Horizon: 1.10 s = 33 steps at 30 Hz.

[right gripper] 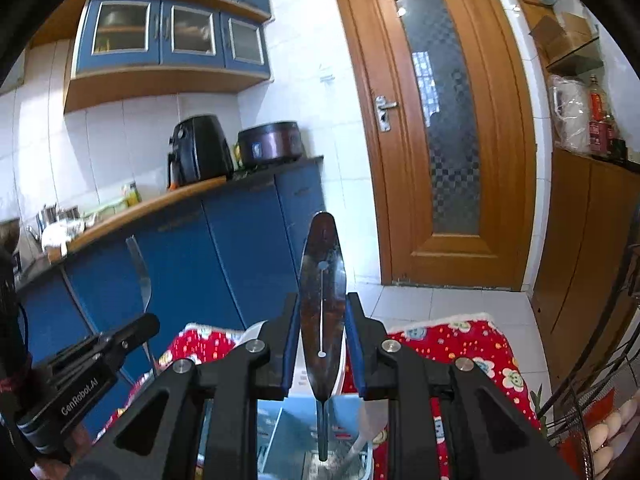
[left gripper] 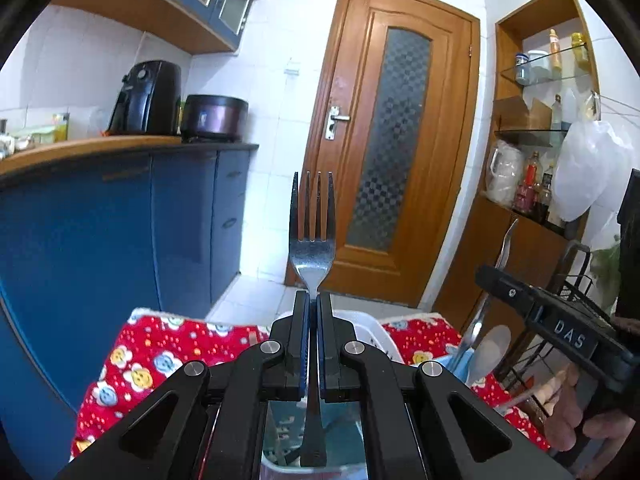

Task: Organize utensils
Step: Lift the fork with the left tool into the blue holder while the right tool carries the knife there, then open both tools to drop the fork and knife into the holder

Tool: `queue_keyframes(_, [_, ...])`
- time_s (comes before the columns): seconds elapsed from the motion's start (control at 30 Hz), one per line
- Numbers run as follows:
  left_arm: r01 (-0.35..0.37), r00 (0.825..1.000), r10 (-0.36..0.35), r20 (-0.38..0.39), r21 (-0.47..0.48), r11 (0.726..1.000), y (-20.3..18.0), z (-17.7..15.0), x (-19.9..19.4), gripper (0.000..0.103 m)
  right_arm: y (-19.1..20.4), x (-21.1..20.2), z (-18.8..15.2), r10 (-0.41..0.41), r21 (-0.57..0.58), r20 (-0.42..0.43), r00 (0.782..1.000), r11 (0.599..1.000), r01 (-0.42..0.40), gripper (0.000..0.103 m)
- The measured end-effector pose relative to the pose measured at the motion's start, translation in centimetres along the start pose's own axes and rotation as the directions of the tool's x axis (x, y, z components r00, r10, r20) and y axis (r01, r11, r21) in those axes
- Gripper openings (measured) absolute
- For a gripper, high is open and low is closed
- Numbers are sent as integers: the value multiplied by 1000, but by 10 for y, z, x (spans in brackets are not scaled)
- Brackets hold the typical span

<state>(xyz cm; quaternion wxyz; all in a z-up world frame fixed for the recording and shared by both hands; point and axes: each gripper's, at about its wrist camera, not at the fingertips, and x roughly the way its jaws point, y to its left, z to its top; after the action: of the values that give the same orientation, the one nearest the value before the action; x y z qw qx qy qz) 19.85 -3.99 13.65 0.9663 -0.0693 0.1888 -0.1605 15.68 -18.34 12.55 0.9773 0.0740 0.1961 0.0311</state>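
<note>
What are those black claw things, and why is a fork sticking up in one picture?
Those claws are hand-held grabbers, not a robot. A person holds one in each hand, and each has a small camera looking along its two fingers. That is why there are two pictures.

The left camera shows the left gripper squeezed shut on a fork, prongs pointing up. At its right edge you can spot the other grabber.

The right camera shows the right gripper closed on a dark spoon, seen edge-on.

Below both lies a red flowery cloth with a white tray on it. Behind are blue cupboards and a wooden door.
</note>
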Motion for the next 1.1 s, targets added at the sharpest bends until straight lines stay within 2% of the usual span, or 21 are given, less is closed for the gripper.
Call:
queue_keyframes(0.17, [1, 1000, -1, -27, 2, 1000, 0, -10, 1, 3, 3, 1, -7, 34, -5, -43, 998, 999, -35, 27])
queue_keyframes(0.23, [1, 999, -1, -41, 7, 1000, 0, -13, 1, 3, 5, -1, -9, 42, -5, -45, 998, 999, -43, 32])
queue_keyframes(0.3, [1, 998, 0, -56, 11, 1000, -1, -16, 1, 4, 7, -4, -8, 52, -2, -42, 998, 999, -52, 43])
queue_keyframes(0.33, [1, 998, 0, -60, 11, 1000, -1, -16, 1, 6, 7, -6, -6, 58, -2, -38, 998, 998, -58, 44])
queue_keyframes(0.5, [7, 998, -6, -70, 11, 1000, 0, -16, -8, 9, 10, -20, 1, 71, 7, -7, 997, 997, -71, 46])
queue_keyframes(0.6, [18, 997, -17, -73, 15, 1000, -2, -13, -16, 17, 12, -31, 4, 79, 12, 6, 997, 997, -79, 47])
queue_keyframes(0.67, [23, 997, -22, -70, 17, 1000, -3, -12, -23, 25, 15, -40, 4, 82, 8, 12, 997, 997, -82, 47])
queue_keyframes(0.73, [28, 998, -27, -65, 23, 999, -4, -12, -30, 28, 18, -48, 3, 79, -4, 14, 997, 997, -79, 47])
queue_keyframes(1.1, [31, 992, -24, -120, 52, 998, -9, -28, -64, 31, 31, -82, -22, 81, -45, -32, 996, 996, -83, 47])
